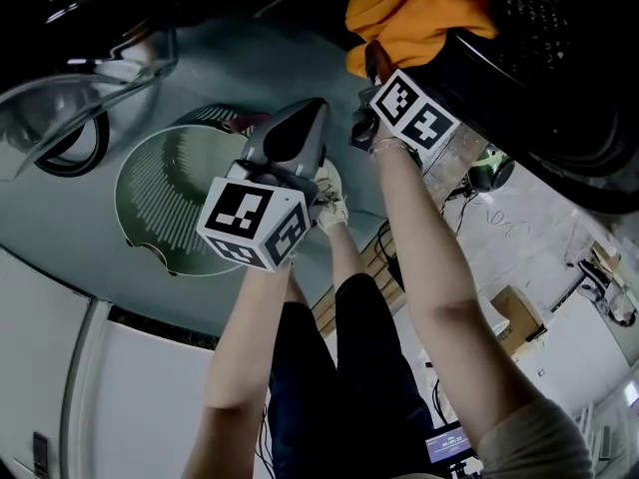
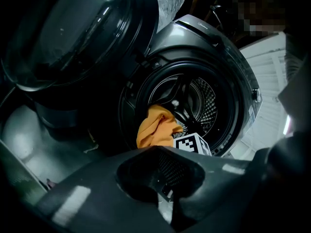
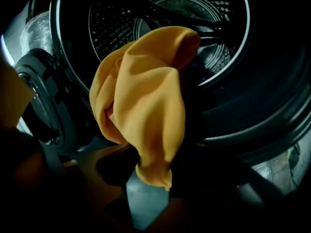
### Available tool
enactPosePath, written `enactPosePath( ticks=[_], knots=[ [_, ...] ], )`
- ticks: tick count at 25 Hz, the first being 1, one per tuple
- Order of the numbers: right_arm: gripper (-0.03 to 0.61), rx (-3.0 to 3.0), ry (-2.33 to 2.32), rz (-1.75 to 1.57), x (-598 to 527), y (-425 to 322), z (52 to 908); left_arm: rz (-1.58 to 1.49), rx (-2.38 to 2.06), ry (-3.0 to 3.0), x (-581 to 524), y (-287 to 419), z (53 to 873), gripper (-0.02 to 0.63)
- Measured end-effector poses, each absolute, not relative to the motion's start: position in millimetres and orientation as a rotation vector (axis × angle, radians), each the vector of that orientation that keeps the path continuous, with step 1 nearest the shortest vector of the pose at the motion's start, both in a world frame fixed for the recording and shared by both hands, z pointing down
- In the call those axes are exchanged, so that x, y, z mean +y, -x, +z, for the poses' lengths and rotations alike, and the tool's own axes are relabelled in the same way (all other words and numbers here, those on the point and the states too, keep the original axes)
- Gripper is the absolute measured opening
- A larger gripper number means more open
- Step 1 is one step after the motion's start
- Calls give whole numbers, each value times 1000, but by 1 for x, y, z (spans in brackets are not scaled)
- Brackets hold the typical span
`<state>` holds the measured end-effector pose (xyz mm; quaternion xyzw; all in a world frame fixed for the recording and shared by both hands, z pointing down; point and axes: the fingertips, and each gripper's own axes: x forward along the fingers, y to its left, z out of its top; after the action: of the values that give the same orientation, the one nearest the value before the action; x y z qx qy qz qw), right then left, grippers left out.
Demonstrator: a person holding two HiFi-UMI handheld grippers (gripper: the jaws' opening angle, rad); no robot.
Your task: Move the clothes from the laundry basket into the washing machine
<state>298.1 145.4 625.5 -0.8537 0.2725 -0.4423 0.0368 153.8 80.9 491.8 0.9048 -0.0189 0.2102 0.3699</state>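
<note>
Washer drum (image 3: 214, 13) behind, orange cloth (image 3: 146, 106) seemingly between right gripper's (image 3: 153, 178) fingers (image 3: 99, 181).

**Head view.** The orange garment (image 1: 419, 13) and the drum (image 1: 544, 38) are cut off by the top edge. The jaw tips of the right tool (image 1: 372, 66) are buried under the cloth and behind the tool's marker cube (image 1: 414, 113). The left tool (image 1: 300, 138) covers part of a round ribbed vessel (image 1: 165, 203), which cannot be identified.

**Right gripper view.** The garment masks much of the drum's interior and the jaw tips. The lower part is too dark to resolve.

**Left gripper view.** Only the right tool's marker cube shows above the left tool's jaws. The door (image 2: 73, 38) is cropped at the top and left edges.
</note>
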Motion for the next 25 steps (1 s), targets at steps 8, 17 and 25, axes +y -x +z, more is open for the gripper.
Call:
enactPosePath(
  ticks=[8,17,25],
  knots=[
    [94,928,2576,-1264,117,-299,588,502,-38,-2342,71,-165,474,5],
    [89,1051,2602,-882,74,-363,493,493,-28,-2360,60,-175,453,5],
    [91,910,2685,-548,78,-426,434,479,-11,-2366,57,-183,445,5]
  ],
)
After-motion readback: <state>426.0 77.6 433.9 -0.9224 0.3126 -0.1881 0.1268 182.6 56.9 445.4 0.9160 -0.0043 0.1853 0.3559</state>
